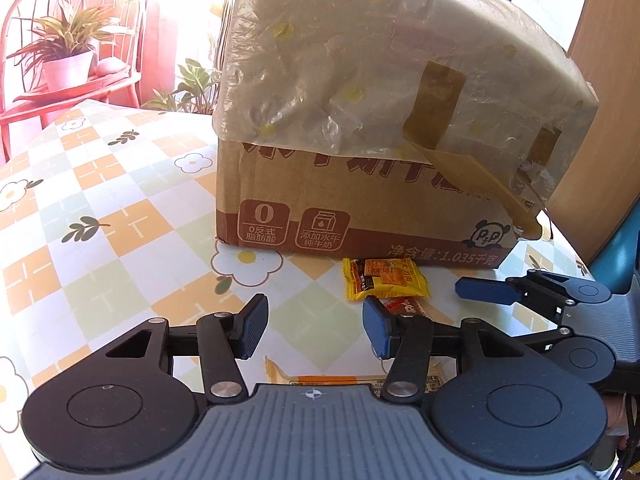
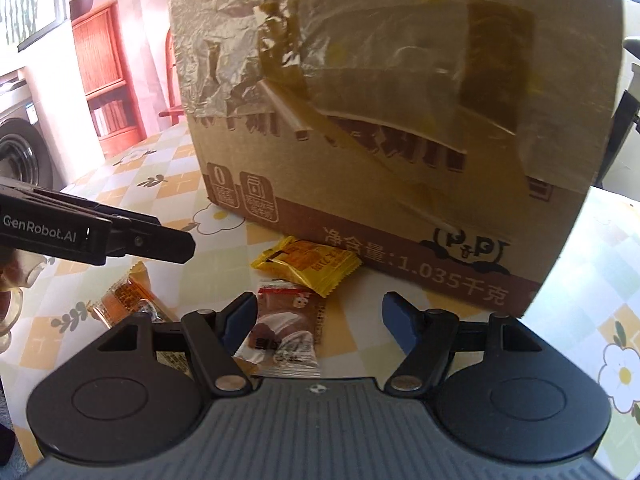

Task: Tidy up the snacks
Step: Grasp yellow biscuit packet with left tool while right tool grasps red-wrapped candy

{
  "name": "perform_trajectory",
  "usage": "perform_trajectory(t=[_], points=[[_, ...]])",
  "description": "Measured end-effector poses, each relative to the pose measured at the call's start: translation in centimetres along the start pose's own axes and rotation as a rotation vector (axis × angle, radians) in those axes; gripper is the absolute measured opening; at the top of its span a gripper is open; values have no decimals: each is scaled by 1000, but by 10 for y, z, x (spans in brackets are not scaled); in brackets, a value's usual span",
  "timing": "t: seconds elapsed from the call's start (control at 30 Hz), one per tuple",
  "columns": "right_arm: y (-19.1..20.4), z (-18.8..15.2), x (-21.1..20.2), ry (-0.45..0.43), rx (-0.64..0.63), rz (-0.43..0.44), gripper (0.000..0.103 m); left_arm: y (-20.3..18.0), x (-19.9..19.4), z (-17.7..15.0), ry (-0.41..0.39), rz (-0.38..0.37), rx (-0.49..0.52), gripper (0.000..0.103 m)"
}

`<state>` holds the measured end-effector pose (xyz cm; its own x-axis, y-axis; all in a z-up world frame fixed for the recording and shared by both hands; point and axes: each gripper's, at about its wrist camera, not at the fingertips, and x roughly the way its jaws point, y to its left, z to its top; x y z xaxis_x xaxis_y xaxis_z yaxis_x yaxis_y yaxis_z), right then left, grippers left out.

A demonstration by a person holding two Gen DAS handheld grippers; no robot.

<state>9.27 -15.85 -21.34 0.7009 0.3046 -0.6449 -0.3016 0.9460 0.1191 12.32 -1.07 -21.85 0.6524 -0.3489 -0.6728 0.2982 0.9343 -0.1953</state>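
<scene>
Tongs on left angled down, unclenched, empty, right tongs tilted down, spread over brown snack packet

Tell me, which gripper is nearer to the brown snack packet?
Right. The right gripper hangs directly over the brown snack packet, open jaws on either side of it. The left gripper, also open, is beside the packet, over an orange packet.

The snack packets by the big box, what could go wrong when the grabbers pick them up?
The brown packet overlaps the yellow packet, so the right gripper, jaws open, may drag both. The two grippers work close together, so the left gripper might bump it. The yellow packet touches the cardboard box, leaving little room.
</scene>
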Motion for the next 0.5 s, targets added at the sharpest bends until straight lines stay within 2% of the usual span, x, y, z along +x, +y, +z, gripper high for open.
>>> perform_trajectory(t=[0.2, 0.27, 0.3, 0.43, 0.5], points=[[23, 5, 18, 65, -73, -21, 68, 6, -4, -1, -8, 16, -27, 55], [22, 3, 16, 62, -54, -13, 59, 9, -5, 0, -11, 18, -34, 54], [22, 1, 14, 57, -57, -14, 49, 9, -5, 0, -10, 16, -38, 54], [13, -12, -3, 45, -66, 3, 41, 8, 0, 3, 4, -11, -45, 55], [3, -18, -11, 37, -48, -10, 41, 6, 6, 5, 17, -29, -48, 55]])
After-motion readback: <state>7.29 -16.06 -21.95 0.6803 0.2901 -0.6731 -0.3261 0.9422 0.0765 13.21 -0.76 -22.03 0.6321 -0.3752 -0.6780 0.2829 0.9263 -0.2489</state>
